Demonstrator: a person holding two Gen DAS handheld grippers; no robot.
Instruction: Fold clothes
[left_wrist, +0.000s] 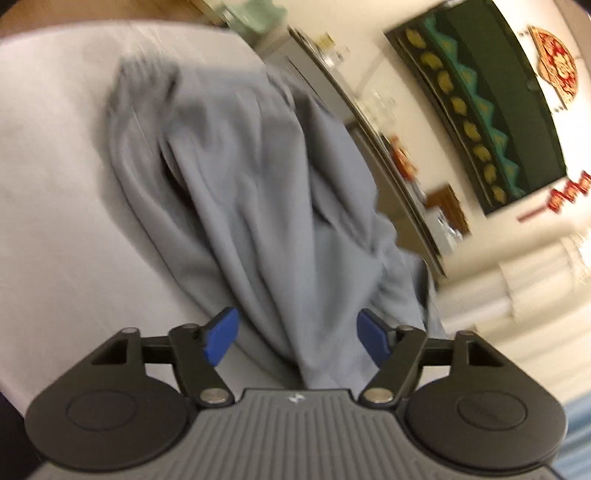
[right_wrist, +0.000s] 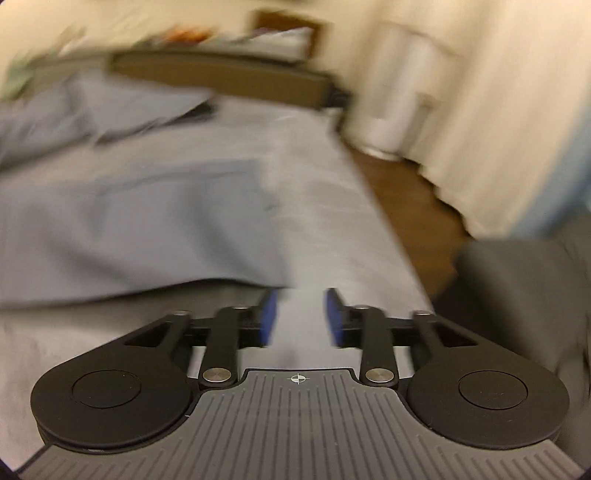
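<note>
A grey garment (left_wrist: 251, 177) lies crumpled in a long heap on the white sheet (left_wrist: 55, 184). In the left wrist view a fold of it runs down between the blue pads (left_wrist: 221, 334) of my left gripper (left_wrist: 297, 336). The jaws stand wide and the pads do not press the cloth. In the blurred right wrist view the same garment (right_wrist: 140, 221) spreads flatter across the left half. My right gripper (right_wrist: 301, 317) hovers just past its near edge, over bare sheet (right_wrist: 332, 206). It is open, with nothing between its pads.
A long low sideboard (left_wrist: 388, 147) with small items runs along the wall beyond the sheet, under a dark green hanging (left_wrist: 480, 110). To the right of the sheet are wooden floor (right_wrist: 413, 206), pale curtains (right_wrist: 480, 110) and a dark grey bulk (right_wrist: 524, 295).
</note>
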